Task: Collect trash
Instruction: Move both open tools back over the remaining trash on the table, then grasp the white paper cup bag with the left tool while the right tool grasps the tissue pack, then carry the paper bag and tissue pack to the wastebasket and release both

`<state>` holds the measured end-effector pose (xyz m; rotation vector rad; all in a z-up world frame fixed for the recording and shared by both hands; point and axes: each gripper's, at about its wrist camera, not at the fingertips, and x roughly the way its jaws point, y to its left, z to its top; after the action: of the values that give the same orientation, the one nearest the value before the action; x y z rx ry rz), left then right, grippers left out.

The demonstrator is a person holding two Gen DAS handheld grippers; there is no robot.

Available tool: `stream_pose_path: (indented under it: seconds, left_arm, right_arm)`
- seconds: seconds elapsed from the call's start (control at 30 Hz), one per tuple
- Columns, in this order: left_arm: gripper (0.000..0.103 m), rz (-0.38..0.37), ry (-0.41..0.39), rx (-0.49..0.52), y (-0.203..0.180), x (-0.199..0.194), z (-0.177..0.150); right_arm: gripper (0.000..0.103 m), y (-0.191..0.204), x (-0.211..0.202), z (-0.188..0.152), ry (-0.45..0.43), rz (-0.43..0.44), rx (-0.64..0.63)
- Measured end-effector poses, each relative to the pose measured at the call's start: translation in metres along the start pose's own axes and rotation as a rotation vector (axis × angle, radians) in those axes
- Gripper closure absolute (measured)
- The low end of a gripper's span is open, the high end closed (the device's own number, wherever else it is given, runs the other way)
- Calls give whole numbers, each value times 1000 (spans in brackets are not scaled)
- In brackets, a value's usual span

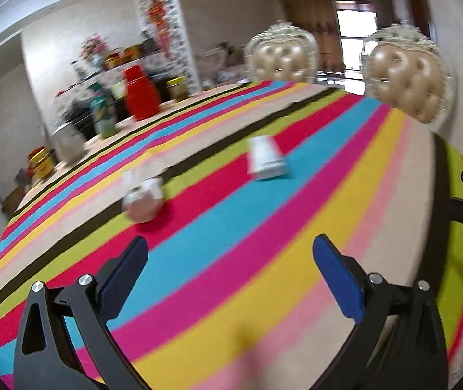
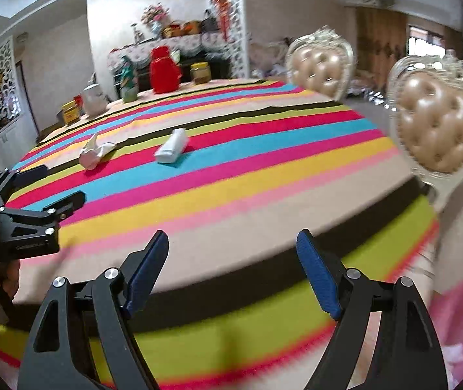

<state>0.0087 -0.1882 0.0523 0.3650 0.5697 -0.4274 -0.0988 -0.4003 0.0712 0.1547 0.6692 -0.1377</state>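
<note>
1. Nearest, the left gripper (image 1: 229, 253) has its jaws wide apart with nothing between them; only the striped tablecloth (image 1: 263, 276) shows in the gap. It touches nothing.
2. Likewise, the right gripper (image 2: 233, 248) stands with jaws spread wide and bare, poised over the near edge of the table, holding and touching nothing.
3. Further in, toward the table's middle, lies the crumpled tissue (image 2: 94, 153), across the red and green stripes. It is judged very light, soft and compressible; a pinch across its bulkiest fold should hold, and crushing does no harm.
4. Just beside it, slightly farther and to its right, the small white carton (image 2: 173, 150) lies on its side on the blue stripe, apart from the tissue. It looks light and probably empty, with thin walls that would dent; a grip across its two flat faces near the middle seems best. Its exact make is blurred.
5. Farthest, a red jug (image 2: 163, 70) and jars stand at the far table edge, well apart from the trash.
</note>
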Motion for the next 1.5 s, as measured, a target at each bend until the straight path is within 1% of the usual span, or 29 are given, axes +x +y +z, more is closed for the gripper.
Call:
stream_pose_path:
  seconds: [0.07,0.23,0.33,0.43,0.6,0.7,0.73,0.77,0.8,0.83,0.87,0.93,1.0,1.03,1.07,1.13,1.37,1.5]
  left_arm:
    - [5,32,24,-35,28,13,1]
    - [5,65,83,-143,69,47,11]
    - [5,78,112,-208,90,71,20]
    - [5,96,131,-240,99,92,29]
    - [5,100,186,-286,117,131,40]
    - [5,97,202,-308,128,150,45]
    - [7,91,206,-315,131,155,45]
    - [18,82,214,-320,132,158,45]
    - [28,40,236,-332,135,164,44]
    - [52,-10,252,-347,138,168,42]
    - [51,-29,258,-360,140,170,40]
    - [52,-58,242,-396,146,167,37]
    - [52,-59,208,-388,147,159,37]
    - [52,-47,195,-374,145,154,37]
    - [52,-37,185,-364,144,149,37]
    - [52,-38,179,-357,143,141,36]
    - [52,-47,169,-339,128,110,26]
    - [52,-53,156,-308,109,78,13]
  right_arm:
    - [26,12,22,16,22,25,-6]
    - [26,35,69,49,73,61,-13]
    - [26,42,87,61,80,57,-26]
    - [26,48,107,71,104,64,-24]
    - [26,60,143,86,132,70,-10]
    - [26,68,163,97,140,70,-18]
    - [26,71,170,101,148,66,-20]
    - [26,73,176,102,154,65,-19]
    - [26,75,182,105,160,65,-18]
    - [26,79,190,108,167,62,-21]
    - [26,83,196,111,173,54,-28]
    - [27,88,208,116,189,36,-38]
    - [38,91,215,117,211,36,-35]
    - [50,91,216,116,216,31,-34]
    - [58,92,216,116,215,17,-37]
    - [65,95,211,113,211,26,-51]
    - [67,109,169,91,171,74,-108]
    - [67,114,133,73,138,102,-130]
